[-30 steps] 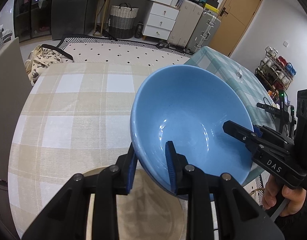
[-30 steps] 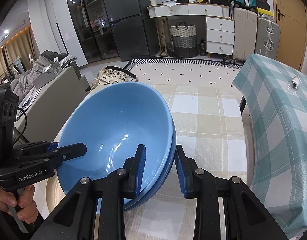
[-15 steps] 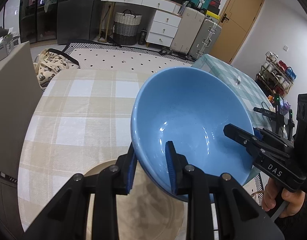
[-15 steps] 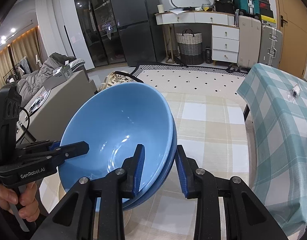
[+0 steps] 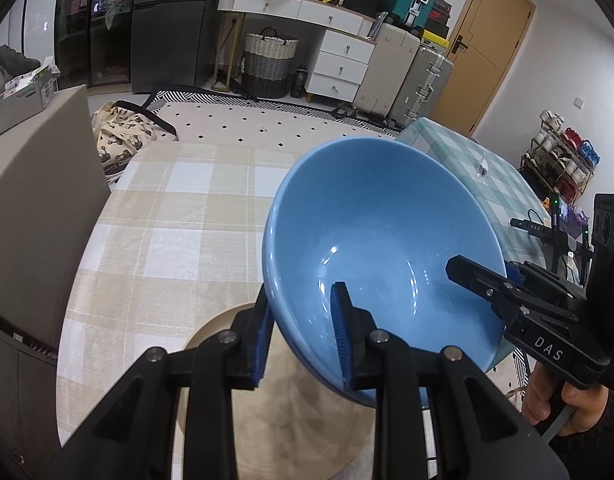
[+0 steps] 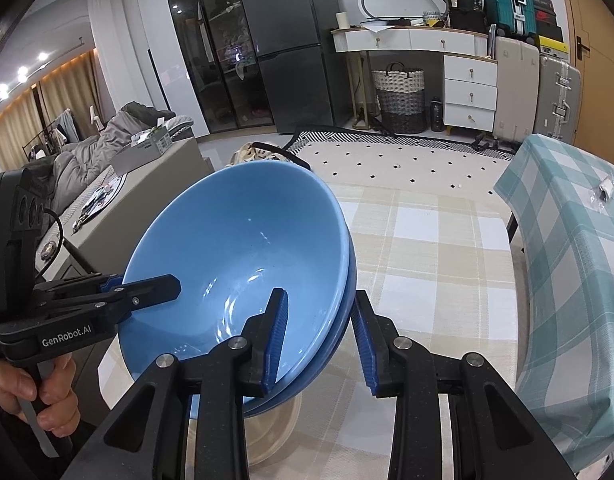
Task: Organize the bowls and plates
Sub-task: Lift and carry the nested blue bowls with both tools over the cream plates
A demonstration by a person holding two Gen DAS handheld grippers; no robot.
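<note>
**Stacked blue bowls lifted between two grippers**

Both grippers have carried the blue bowls (image 5: pixel 381 240) up and across the bench (image 5: pixel 179 216), so more of the room shows behind them than a second ago. Two bowls sit nested, tilted, held in the air over a beige plate (image 5: pixel 291 412) lying at 6 o'clock below them.

The left gripper (image 5: pixel 301 332) is clamped on the rim, one pad inside and one outside. The right gripper (image 6: pixel 321 344) straddles the opposite rim of both bowls, though its outer pad looks barely in contact.

Glazed ceramic like this is likely stiff, fairly heavy, slick and breakable; opposite rim edges are the sensible hold, kept level so the inner bowl cannot slide.

A teal-checked table (image 6: pixel 575 240) stands at 3 o'clock, near the bench; the checked cloth at 12 o'clock is free for setting down.
</note>
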